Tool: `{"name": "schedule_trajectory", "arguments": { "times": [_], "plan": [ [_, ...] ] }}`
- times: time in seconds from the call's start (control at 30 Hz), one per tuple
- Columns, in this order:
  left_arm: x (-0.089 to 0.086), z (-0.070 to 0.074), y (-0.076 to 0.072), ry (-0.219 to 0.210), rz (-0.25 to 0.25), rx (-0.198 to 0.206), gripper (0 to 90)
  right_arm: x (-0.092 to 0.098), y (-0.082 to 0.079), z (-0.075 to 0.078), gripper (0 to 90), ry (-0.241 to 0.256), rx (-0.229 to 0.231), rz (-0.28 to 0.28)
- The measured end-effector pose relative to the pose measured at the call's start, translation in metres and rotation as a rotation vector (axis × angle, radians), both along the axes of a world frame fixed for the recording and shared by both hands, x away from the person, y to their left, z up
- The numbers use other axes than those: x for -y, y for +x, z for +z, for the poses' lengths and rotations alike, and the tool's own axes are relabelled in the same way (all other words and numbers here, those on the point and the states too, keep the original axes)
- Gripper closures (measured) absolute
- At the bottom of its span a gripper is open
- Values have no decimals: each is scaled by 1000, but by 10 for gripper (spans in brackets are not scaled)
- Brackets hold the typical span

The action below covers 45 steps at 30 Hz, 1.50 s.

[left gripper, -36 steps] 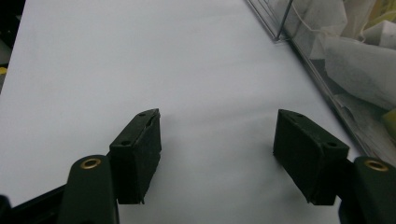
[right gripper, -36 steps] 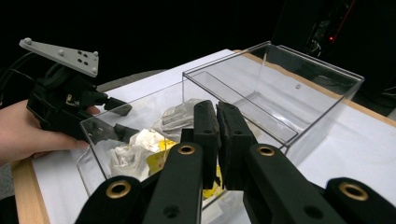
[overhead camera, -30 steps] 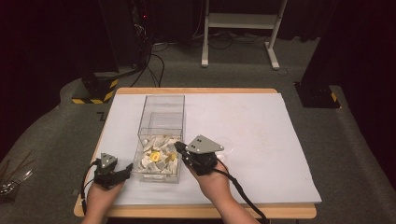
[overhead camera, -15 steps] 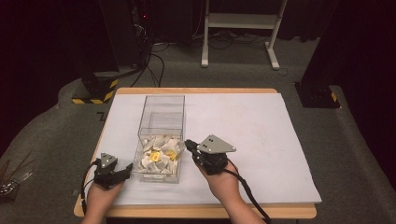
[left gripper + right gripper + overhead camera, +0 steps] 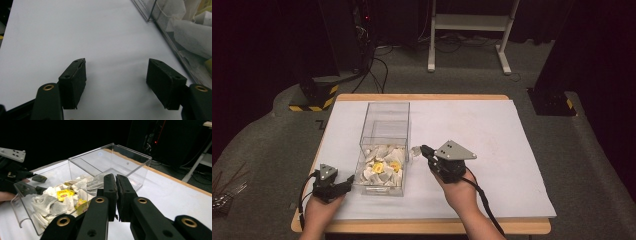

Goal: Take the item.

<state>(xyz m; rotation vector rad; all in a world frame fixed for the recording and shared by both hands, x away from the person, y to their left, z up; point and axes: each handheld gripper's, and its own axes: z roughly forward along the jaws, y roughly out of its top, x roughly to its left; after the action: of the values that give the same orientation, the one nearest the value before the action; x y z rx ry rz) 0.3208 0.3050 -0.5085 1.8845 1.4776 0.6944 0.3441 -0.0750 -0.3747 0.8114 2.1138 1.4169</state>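
Right gripper (image 5: 115, 185) jaws pinched on a tea bag (image 5: 95, 183), held just outside the clear box (image 5: 384, 145), near its right wall. Left gripper (image 5: 116, 75) wide open, empty, low over the white sheet (image 5: 50, 37) left of the box. More bags piled inside (image 5: 382, 167). The bag looks light, soft and tearable: pinch the paper edge gently, don't yank.

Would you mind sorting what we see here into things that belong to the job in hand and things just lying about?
Job in hand:
- clear box
- tea bags piled in its near compartment
- tea bag pinched by the right gripper
- left gripper, open beside the box

Lying about:
- white stand on the floor
- yellow-black striped base
- cables
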Motion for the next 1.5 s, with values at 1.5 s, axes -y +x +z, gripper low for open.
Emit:
{"name": "schedule_trajectory", "arguments": {
  "times": [1.5],
  "plan": [
    [0,0,0,-3,0,-3,322,84,15,-14,872,22,-14,-215]
  ]
}}
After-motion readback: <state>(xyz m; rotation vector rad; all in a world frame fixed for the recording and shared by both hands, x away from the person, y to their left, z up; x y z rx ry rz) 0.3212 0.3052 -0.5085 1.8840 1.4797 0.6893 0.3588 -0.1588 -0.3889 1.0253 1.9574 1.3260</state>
